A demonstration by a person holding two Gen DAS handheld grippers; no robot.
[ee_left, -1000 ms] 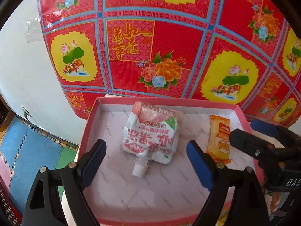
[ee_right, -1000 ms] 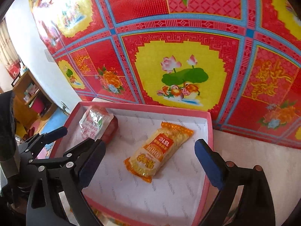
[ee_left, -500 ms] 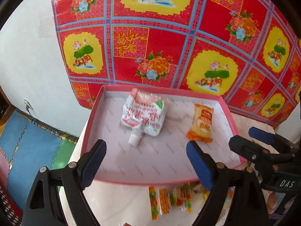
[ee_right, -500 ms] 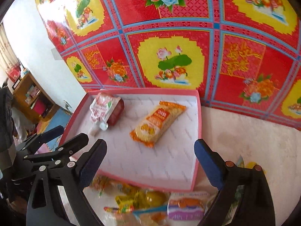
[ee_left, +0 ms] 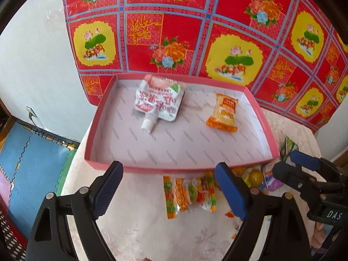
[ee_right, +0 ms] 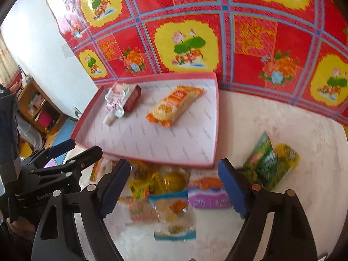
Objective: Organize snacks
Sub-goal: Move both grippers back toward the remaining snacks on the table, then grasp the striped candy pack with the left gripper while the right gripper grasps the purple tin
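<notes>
Pink tray point(ee_left: 104, 165) holds two snacks; right gripper point(ee_right: 174, 187), jaws closing (nothing between), nears the loose packets point(ee_right: 171, 208); left gripper point(ee_left: 167, 191) gapes empty.

tray: pink tray point(ee_right: 214, 117) on the table, up against the red flowered cloth point(ee_right: 217, 10)
in the tray: white spout pouch point(ee_right: 118, 100) on the left, orange packet point(ee_right: 176, 106) near it, not touching
loose snacks: pile point(ee_right: 174, 195) just in front of the tray, green bag point(ee_right: 264, 161) off to the right
right gripper point(ee_right: 174, 187): hanging over the pile, jaws closing, nothing pinched
left gripper point(ee_right: 65, 152): far left edge, black with blue tips
</notes>
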